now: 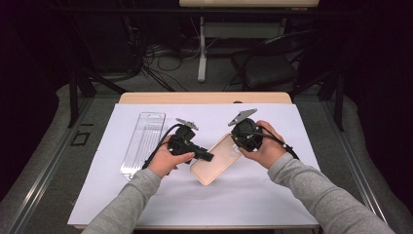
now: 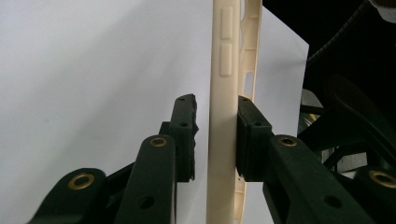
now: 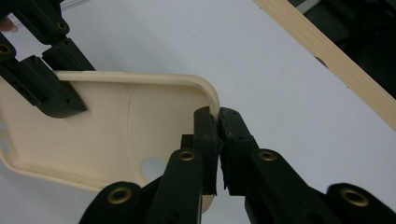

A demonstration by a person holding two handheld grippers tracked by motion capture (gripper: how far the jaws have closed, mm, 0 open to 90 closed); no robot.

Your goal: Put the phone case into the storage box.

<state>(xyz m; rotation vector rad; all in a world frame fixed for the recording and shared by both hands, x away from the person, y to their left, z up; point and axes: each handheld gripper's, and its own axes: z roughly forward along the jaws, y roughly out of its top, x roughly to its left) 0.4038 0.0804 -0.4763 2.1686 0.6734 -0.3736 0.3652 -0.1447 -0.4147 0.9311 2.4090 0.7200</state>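
A cream phone case [image 1: 216,165] hangs tilted over the white sheet, between my two grippers. My right gripper [image 1: 238,145] is shut on the rim at one rounded corner of the case [image 3: 116,116], its jaws [image 3: 218,112] pinched together there. My left gripper [image 1: 208,157] straddles the opposite edge. In the left gripper view the case [image 2: 222,46] stands edge-on between the jaws of that gripper [image 2: 217,102]: one pad [image 2: 247,135] touches it and a thin gap shows at the other pad [image 2: 187,135]. The case's inside faces the right gripper's camera.
A clear plastic tray [image 1: 143,144] lies on the white sheet [image 1: 292,195] to the left of my left hand. The wooden table edge [image 1: 204,97] runs along the far side, with a chair [image 1: 270,68] and cables on the floor beyond it.
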